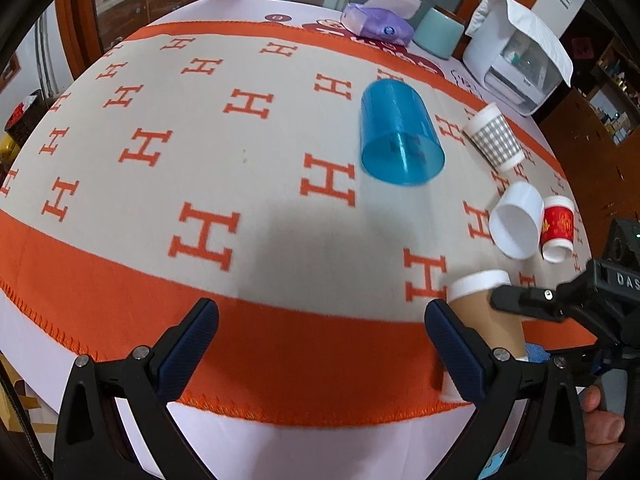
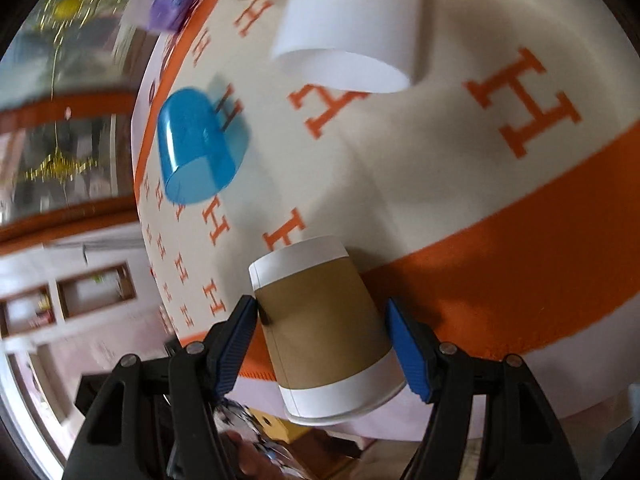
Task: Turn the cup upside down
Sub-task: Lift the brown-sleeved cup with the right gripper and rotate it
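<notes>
A brown paper cup with white bands point(image 2: 324, 328) sits between the blue pads of my right gripper point(image 2: 322, 340), which is shut on it and holds it tilted over the table's near orange border. The same cup point(image 1: 486, 316) shows at the lower right of the left wrist view, gripped by the right gripper's black fingers point(image 1: 520, 302). My left gripper point(image 1: 320, 344) is open and empty above the near orange border, to the left of the cup.
On the H-patterned orange cloth point(image 1: 200, 140) stand an inverted blue plastic cup point(image 1: 400, 136), a grey-checked cup point(image 1: 494, 138), a white cup on its side point(image 1: 516, 226) and a red cup point(image 1: 558, 228). A white appliance point(image 1: 516, 64), a teal container point(image 1: 438, 32) and a purple tissue pack point(image 1: 378, 24) sit at the back.
</notes>
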`<state>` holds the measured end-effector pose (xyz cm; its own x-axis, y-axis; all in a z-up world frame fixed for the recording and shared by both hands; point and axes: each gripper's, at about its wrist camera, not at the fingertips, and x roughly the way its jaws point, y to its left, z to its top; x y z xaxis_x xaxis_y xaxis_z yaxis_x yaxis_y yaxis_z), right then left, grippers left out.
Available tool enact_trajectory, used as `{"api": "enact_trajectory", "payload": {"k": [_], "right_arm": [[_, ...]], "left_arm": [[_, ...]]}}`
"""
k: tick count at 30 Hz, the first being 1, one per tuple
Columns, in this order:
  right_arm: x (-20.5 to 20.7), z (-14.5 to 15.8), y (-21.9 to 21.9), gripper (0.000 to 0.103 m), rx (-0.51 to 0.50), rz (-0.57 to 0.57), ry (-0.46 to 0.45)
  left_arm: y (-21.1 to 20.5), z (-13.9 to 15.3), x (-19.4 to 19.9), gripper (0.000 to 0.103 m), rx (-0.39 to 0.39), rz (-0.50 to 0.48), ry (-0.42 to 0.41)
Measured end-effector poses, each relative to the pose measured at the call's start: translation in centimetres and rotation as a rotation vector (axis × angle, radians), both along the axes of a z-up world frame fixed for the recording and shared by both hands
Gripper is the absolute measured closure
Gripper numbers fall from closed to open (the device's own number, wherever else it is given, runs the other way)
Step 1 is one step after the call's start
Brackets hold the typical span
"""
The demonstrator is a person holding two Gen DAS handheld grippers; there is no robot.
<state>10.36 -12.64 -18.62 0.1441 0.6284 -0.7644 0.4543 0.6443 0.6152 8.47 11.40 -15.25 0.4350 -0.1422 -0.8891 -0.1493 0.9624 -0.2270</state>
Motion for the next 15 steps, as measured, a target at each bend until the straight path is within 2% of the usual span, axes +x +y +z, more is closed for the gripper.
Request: {"api": "enact_trajectory", "payload": {"k": [15], "right_arm": [[0.3, 1.3, -0.5, 0.036, -0.086, 0.053, -0.077]], "left_arm": [[-1.0, 0.5, -0.8, 0.001, 0.013, -0.035, 0.004]]}}
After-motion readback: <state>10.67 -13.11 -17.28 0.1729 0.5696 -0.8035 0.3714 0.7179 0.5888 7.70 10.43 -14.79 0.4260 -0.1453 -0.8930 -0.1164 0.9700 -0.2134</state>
